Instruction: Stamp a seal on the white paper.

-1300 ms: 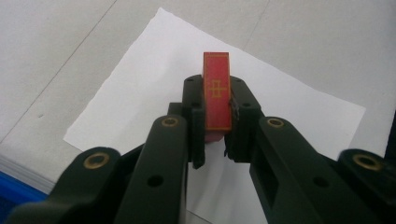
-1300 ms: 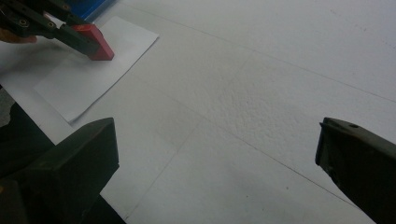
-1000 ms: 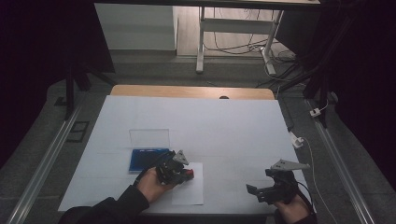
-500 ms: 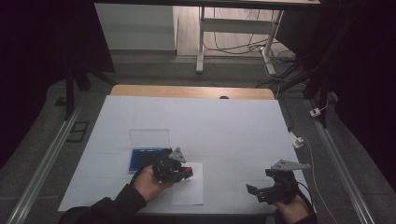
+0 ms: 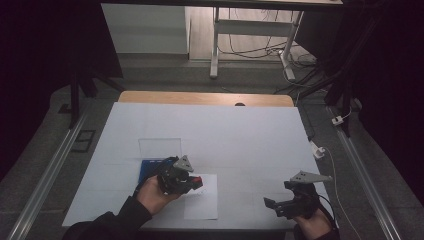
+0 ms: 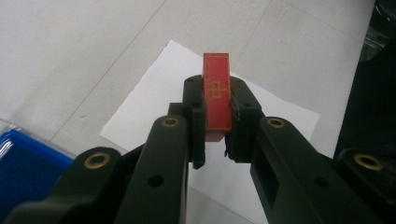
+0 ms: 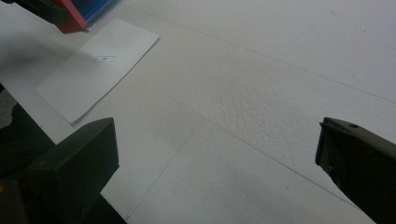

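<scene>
The left claw (image 6: 217,121) squeezes a small red block (image 6: 217,98) tight between its two black jaws. The block hangs just above the white paper (image 5: 202,200) on the tabletop (image 5: 240,135). A blue tray (image 5: 149,170) sits just beside the paper. The right claw (image 5: 280,204) is wide open, holds nothing, and is well away from the paper.

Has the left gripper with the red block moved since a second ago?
Yes, slightly: the left gripper, shut on the red block, has shifted right over the white paper sheet, away from the blue tray.
</scene>
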`<state>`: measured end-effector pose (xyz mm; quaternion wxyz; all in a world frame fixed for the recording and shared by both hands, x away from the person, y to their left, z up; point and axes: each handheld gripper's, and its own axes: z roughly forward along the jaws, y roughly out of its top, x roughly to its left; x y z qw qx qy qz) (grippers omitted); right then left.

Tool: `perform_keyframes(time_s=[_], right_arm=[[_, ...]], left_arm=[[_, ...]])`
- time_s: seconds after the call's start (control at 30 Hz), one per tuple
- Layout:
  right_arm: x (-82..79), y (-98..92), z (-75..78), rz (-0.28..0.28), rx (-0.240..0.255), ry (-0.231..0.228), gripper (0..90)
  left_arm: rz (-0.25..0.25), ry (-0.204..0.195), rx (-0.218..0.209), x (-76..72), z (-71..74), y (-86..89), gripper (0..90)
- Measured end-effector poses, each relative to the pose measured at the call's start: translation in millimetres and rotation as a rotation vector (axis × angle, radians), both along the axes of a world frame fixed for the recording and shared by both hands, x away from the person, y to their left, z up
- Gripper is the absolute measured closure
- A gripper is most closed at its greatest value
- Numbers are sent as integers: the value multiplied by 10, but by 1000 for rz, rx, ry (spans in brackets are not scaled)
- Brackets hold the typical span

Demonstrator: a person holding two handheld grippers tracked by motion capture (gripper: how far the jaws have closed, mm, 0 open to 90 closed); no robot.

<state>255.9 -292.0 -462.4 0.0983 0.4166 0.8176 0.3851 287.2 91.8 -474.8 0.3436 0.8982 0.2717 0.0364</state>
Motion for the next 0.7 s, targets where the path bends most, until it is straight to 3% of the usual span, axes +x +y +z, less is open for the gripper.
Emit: perform_keyframes(time_s=[0.7], right_arm=[[2, -2, -2, 0, 5, -1, 0]], left_arm=[[110, -12, -15, 15, 137, 412, 795]])
